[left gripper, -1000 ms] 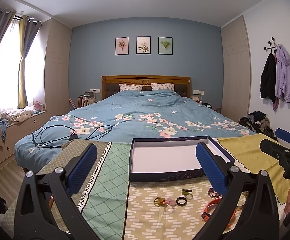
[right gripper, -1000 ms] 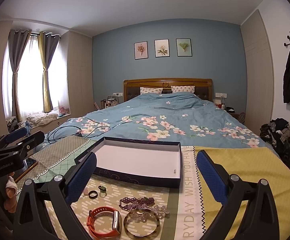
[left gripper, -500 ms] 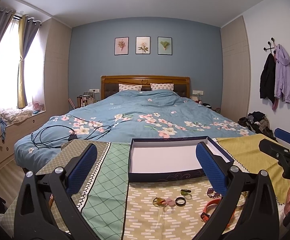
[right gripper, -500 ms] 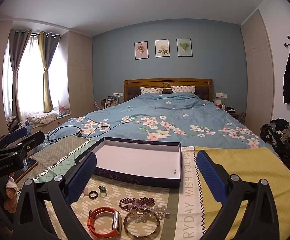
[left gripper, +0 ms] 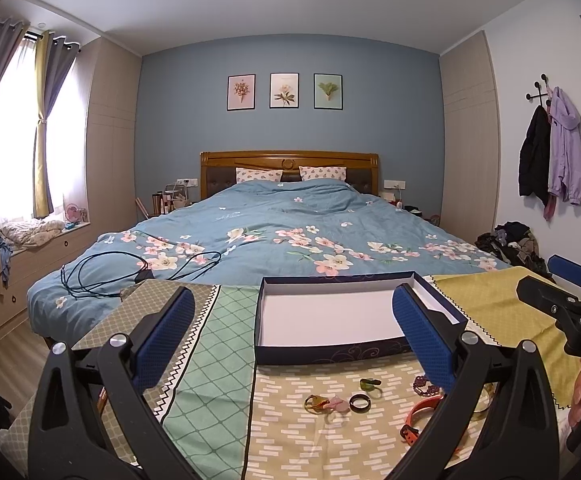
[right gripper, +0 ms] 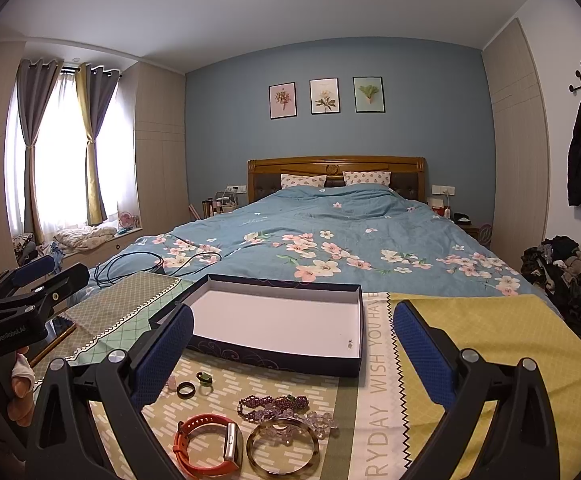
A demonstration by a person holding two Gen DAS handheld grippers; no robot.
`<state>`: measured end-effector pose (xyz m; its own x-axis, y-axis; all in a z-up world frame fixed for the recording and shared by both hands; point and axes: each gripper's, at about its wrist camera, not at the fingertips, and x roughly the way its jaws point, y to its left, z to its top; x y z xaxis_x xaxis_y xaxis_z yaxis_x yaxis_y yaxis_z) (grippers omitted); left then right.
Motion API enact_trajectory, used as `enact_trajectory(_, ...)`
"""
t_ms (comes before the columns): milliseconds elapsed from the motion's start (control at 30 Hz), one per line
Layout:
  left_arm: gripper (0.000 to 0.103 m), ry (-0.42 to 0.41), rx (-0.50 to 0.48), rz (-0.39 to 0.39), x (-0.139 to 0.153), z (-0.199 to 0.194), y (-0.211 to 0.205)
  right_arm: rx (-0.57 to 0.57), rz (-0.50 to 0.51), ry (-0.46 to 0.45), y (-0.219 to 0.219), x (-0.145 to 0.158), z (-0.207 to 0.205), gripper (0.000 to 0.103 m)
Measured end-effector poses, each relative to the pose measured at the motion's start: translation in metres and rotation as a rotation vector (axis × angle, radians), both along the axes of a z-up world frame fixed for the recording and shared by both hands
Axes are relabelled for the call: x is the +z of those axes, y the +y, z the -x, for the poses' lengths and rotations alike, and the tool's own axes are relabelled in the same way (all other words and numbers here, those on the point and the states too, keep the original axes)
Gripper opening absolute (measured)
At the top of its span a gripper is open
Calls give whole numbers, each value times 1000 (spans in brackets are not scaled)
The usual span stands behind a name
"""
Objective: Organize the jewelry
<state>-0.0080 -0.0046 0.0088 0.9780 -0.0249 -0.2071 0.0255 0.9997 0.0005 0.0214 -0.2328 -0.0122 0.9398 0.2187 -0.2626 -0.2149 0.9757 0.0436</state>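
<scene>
An empty dark blue box (left gripper: 332,354) (right gripper: 274,356) with a white inside lies open on the patterned cloth. In front of it lie loose jewelry pieces: a black ring (left gripper: 359,403) (right gripper: 185,389), a green ring (left gripper: 369,382) (right gripper: 204,378), a yellow-and-pink piece (left gripper: 324,403), a purple bead bracelet (right gripper: 272,404), an orange smart band (right gripper: 206,446) (left gripper: 420,412) and a brown bangle (right gripper: 282,450). My left gripper (left gripper: 290,332) hovers open above the rings. My right gripper (right gripper: 292,346) hovers open above the bracelets. Neither holds anything.
The patterned cloth (left gripper: 210,360) covers the foot of a bed with a blue floral duvet (left gripper: 290,232). A black cable (left gripper: 102,272) lies on the duvet at left. A phone (right gripper: 56,330) lies left of the cloth. A clothes pile (right gripper: 562,272) is at right.
</scene>
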Motion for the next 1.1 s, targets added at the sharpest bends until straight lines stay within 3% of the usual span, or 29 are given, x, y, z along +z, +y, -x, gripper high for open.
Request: enact_trajectory(1100,97,4,-2,0,0,1,0,4,-8,9,-2,-4,-1,97)
